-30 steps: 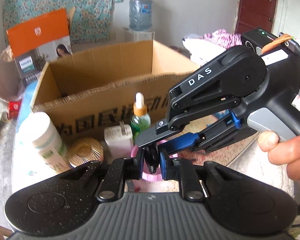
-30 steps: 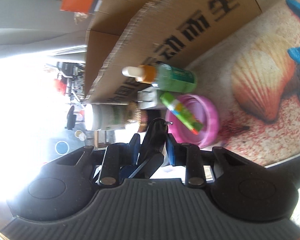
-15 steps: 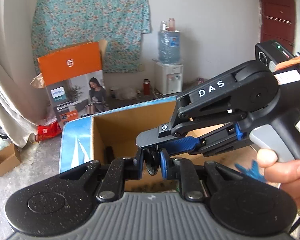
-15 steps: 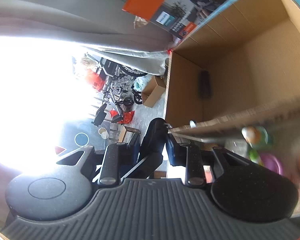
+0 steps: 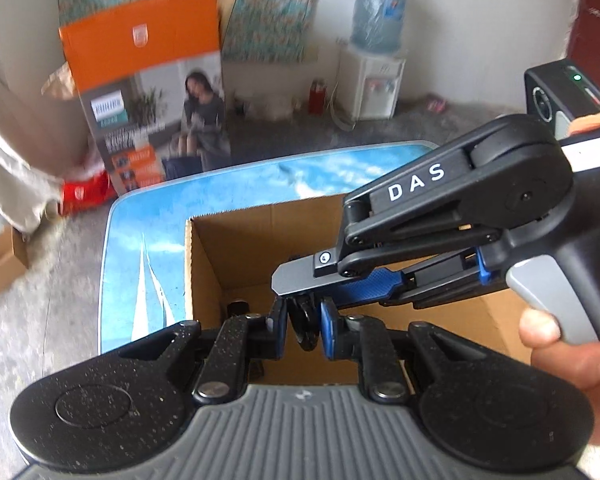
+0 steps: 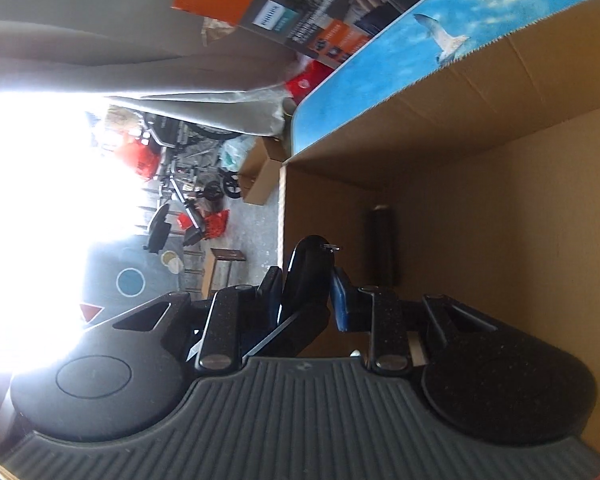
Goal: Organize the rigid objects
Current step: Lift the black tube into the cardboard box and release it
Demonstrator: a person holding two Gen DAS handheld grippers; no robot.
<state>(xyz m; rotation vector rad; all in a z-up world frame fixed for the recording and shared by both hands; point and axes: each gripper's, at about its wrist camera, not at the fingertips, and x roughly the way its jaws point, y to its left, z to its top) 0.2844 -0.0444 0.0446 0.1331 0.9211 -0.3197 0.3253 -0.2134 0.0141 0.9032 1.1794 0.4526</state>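
A small glossy black object [image 5: 306,330] with a tiny metal piece at its top is pinched between the blue pads of my left gripper [image 5: 304,330], which is shut on it. My right gripper [image 5: 300,300] comes in from the right, held by a hand [image 5: 572,344], and grips the same black object [image 6: 308,276]; in its own view the right gripper [image 6: 306,300] is shut on it. Both hang above the open cardboard box [image 5: 204,280]. Inside the cardboard box [image 6: 480,160] a dark cylinder [image 6: 380,244] lies on the bottom.
The box stands on a blue mat [image 5: 148,248] printed with sailboats and gulls. Behind it on the floor are an orange product carton [image 5: 148,88], a water dispenser [image 5: 374,80] and a small cardboard box [image 5: 0,268]. Bikes and clutter fill the bright doorway [image 6: 188,200].
Both grippers, still holding the black object together, have risen away from the bottles and pink bowl in front of the box. They now hang over its open top.
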